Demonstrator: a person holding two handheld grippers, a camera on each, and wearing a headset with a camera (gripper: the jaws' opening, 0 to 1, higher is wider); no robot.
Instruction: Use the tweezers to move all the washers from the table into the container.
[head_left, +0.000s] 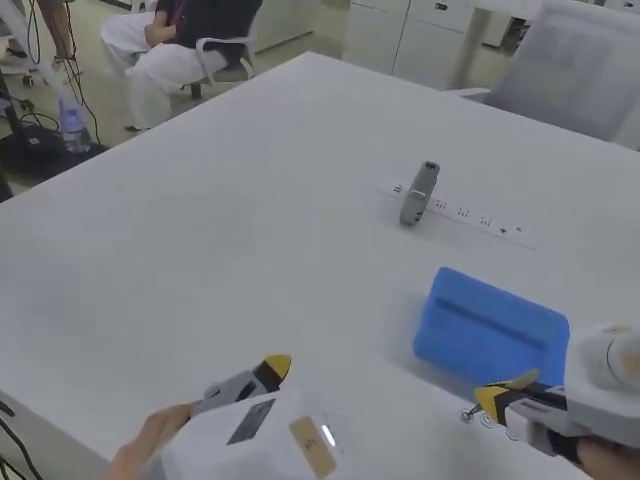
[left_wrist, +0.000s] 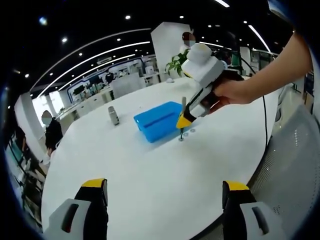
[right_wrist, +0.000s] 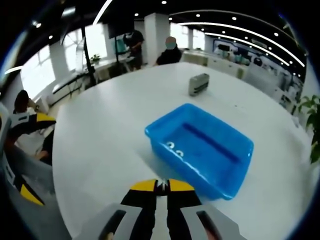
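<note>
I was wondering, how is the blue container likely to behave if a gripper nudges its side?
The blue container looks like thin plastic holding what look like two washers, so it is probably light. On the smooth white table it would likely slide rather than resist. Being low and wide, it seems unlikely to tip.

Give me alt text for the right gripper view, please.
The right gripper, jaws shut on the tweezers, points toward a blue container on the white table. Two washers lie inside the container, and a small grey device stands beyond it.
</note>
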